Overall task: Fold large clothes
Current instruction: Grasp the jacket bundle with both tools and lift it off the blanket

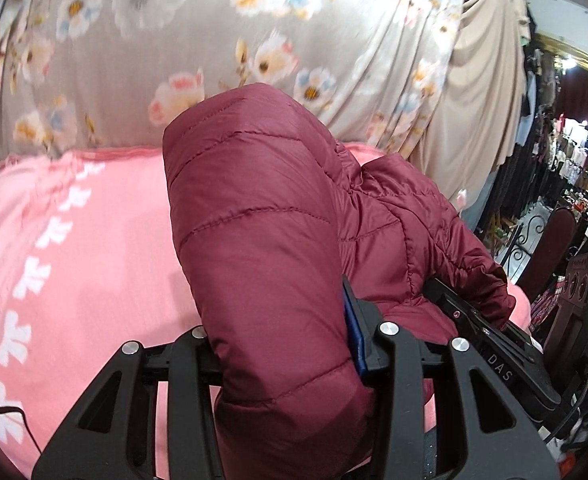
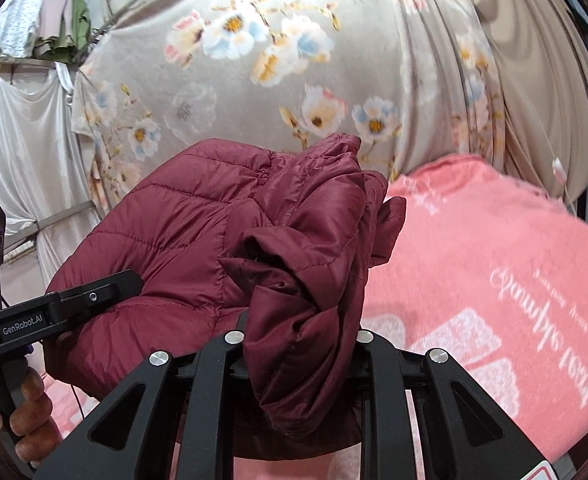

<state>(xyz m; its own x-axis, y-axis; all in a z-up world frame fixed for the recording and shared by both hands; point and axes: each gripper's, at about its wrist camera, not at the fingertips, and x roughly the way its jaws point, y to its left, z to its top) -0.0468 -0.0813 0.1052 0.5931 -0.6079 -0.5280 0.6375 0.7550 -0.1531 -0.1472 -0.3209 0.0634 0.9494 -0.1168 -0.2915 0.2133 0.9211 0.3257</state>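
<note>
Above the pink blanket with white lettering [image 2: 494, 264] that covers the work surface, I have the dark red quilted puffer jacket [image 1: 261, 216] lifted clear, bunched between my two tools. From the left wrist camera, my left gripper [image 1: 289, 344] is clamped on a thick padded fold of the jacket, which bulges up out of the jaws and fills the middle of my view; a blue pad edge shows against the fabric on the right side of that fold. The rest of the jacket trails off to the right, where I can see the black body of my right gripper [image 1: 494, 332] pressed into the crumpled cloth. From the right wrist camera, the right gripper is closed on a narrower, crinkled bundle of the same jacket, the cloth spilling down over the jaws so that I cannot see the pads themselves. To its left the broad quilted panel stretches across to the left gripper, whose black finger [image 2: 105, 288] lies against the fabric, and a person's hand [image 2: 25, 420] wraps its handle at the lower left edge. Behind everything hangs a grey floral curtain [image 2: 294, 60], with a plain beige drape [image 1: 478, 92] beside it and racks of clothing [image 1: 574, 168] far off to the right.
</note>
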